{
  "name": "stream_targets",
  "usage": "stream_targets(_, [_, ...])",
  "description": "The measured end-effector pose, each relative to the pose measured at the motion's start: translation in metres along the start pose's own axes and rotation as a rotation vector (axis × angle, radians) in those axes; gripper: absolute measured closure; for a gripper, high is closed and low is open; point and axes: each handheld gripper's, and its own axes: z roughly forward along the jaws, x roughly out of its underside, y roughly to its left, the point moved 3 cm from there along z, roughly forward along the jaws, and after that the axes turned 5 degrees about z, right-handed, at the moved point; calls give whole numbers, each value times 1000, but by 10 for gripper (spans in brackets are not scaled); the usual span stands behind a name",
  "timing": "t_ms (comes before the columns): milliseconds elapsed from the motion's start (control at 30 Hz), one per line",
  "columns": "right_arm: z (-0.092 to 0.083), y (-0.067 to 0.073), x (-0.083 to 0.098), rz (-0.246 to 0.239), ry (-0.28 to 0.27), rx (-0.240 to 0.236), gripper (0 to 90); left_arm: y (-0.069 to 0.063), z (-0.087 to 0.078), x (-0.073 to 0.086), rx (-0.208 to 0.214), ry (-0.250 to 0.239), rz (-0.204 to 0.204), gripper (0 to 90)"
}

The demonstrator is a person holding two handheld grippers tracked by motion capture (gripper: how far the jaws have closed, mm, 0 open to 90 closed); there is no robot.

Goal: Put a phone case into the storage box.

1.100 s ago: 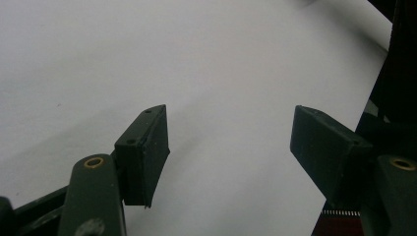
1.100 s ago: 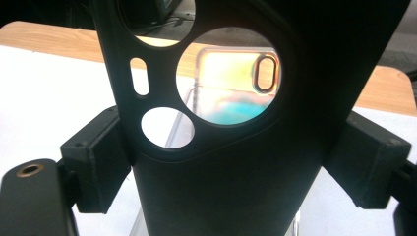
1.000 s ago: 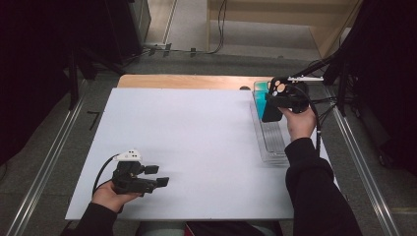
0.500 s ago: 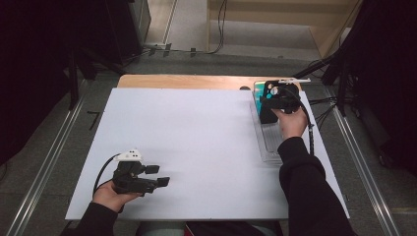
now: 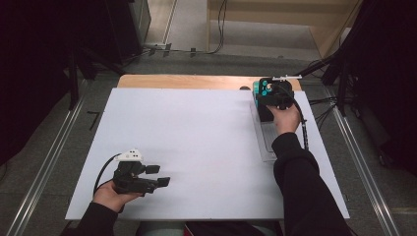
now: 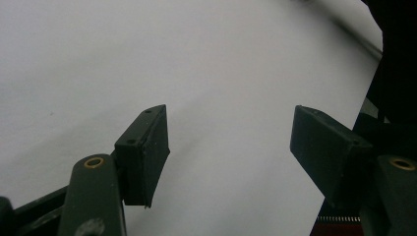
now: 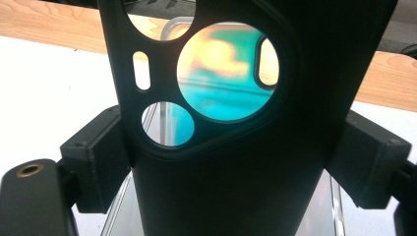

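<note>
A black phone case (image 7: pixel 236 196) with round camera cut-outs stands upright between the pads of my right gripper (image 7: pixel 236 162), which is shut on its two side edges. Through the cut-outs a teal object (image 7: pixel 221 93) shows behind it. From above, my right gripper (image 5: pixel 272 101) holds the black case (image 5: pixel 265 110) over the far end of a clear tray (image 5: pixel 268 145), next to the teal object (image 5: pixel 259 88). My left gripper (image 5: pixel 161 175) rests low near the front left of the white board (image 5: pixel 196 132), lying on its side. Its jaws (image 6: pixel 228 142) stand wide apart with nothing between them.
A wooden table edge (image 5: pixel 187 81) runs beyond the white board. Cables (image 5: pixel 314 105) trail off the right side past the tray. Metal rails (image 5: pixel 44 167) flank the table on the floor, and dark equipment stands at both far corners.
My right hand has shifted left and sunk a little with the black case, closer to the teal object at the tray's far end. The left hand has stayed still.
</note>
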Motion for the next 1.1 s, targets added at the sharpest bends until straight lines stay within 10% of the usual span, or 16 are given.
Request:
stream_targets(767, [24, 4, -13, -6, 11, 36, 99, 1, 0, 0, 1, -2, -4, 308])
stream_targets(1100, [18, 1, -16, 6, -8, -20, 0, 1, 0, 0, 2, -4, -7, 308])
